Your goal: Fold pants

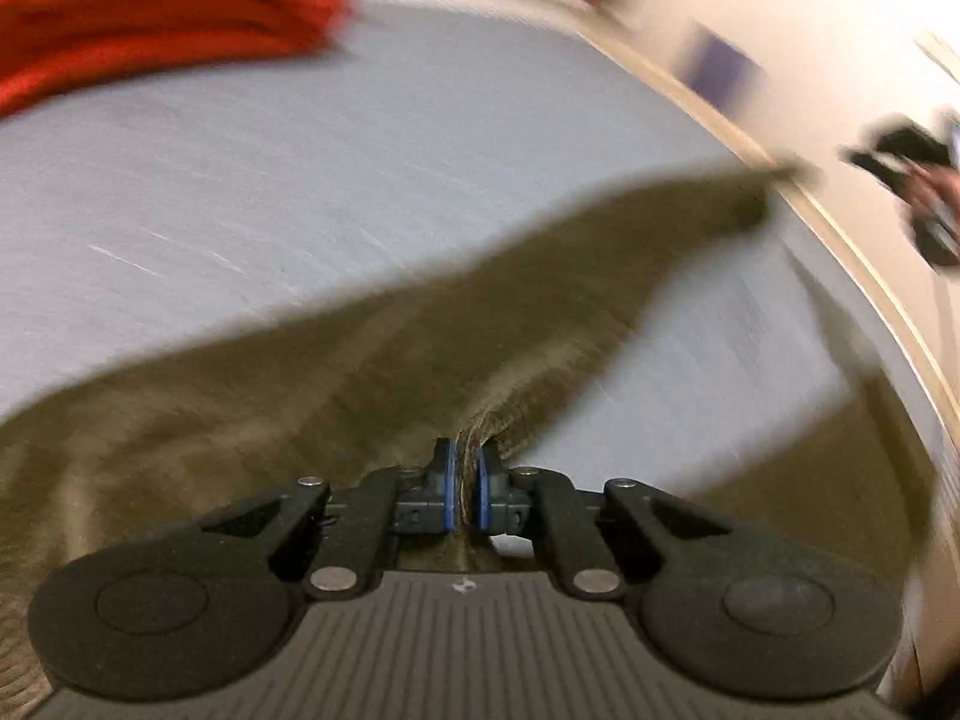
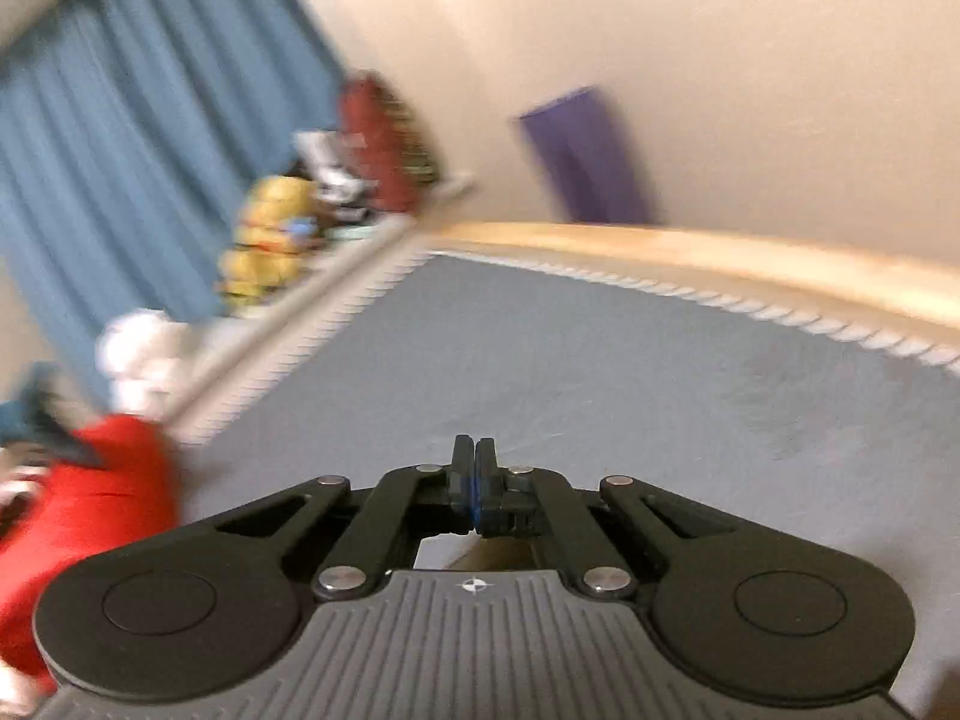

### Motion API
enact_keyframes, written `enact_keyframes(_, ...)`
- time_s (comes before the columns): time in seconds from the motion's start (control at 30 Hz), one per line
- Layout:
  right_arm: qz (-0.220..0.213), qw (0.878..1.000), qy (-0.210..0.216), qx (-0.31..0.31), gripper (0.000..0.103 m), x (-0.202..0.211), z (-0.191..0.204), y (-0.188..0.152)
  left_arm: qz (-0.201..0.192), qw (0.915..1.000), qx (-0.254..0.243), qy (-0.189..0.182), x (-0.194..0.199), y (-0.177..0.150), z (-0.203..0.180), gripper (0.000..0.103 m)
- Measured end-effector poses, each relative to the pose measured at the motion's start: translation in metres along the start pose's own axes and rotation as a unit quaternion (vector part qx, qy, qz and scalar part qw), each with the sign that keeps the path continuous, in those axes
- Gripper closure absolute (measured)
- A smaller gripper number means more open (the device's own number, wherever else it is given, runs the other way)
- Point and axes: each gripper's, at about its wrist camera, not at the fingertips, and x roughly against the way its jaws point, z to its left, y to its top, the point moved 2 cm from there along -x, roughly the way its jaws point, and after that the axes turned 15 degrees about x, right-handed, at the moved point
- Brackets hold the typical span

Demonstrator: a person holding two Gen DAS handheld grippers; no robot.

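In the left wrist view only, olive pants (image 1: 336, 354) clamped by left gripper (image 1: 465, 483); right gripper (image 2: 474, 480) pressed closed, any held cloth hidden, everything blurred.

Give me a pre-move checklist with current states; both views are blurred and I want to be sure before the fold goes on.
1. Left gripper shut on the pants: ok, olive cloth is pinched between its fingers.
2. Right gripper holding cloth: cannot tell; fingers shut, only a sliver of something tan shows beneath them.
3. Pants spread on the grey bed: ok, one end reaches the far edge.
4. Red pile apart from the pants: ok.
5. Pants flat, no twist: cannot tell, too blurred.
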Motion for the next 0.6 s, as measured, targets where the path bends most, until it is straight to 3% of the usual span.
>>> enact_keyframes(0.07, 0.092, 0.993, -0.074, 0.002, 0.103, -0.016, -0.029, -0.022, 0.044, 0.9967, -0.062, -0.029, -0.002, -0.016, -0.011, 0.096)
enact_keyframes(0.1, 0.13, 0.988, -0.082, -0.003, 0.103, -0.025, -0.04, -0.038, 0.055, 0.9941, -0.088, -0.033, -0.002, -0.022, -0.017, 0.096)
enact_keyframes(0.13, 0.147, 0.987, -0.06, -0.015, 0.102, -0.028, -0.048, -0.054, 0.064, 0.9918, -0.102, -0.041, -0.002, -0.025, -0.02, 0.096)
enact_keyframes(0.27, 0.157, 0.986, 0.034, -0.051, 0.089, -0.036, -0.046, -0.105, 0.071, 0.9909, -0.107, -0.04, -0.002, -0.025, -0.022, 0.095)
enact_keyframes(0.33, 0.149, 0.983, 0.07, -0.076, 0.066, -0.039, -0.032, -0.121, 0.072, 0.9917, -0.1, -0.037, -0.002, -0.025, -0.02, 0.095)
enact_keyframes(0.53, 0.142, 0.977, 0.114, -0.114, 0.062, -0.059, -0.002, -0.136, 0.072, 0.9918, -0.103, -0.023, -0.009, -0.025, -0.027, 0.095)
enact_keyframes(0.6, 0.139, 0.977, 0.111, -0.117, 0.062, -0.065, 0.007, -0.138, 0.072, 0.9919, -0.102, -0.023, -0.009, -0.027, -0.025, 0.095)
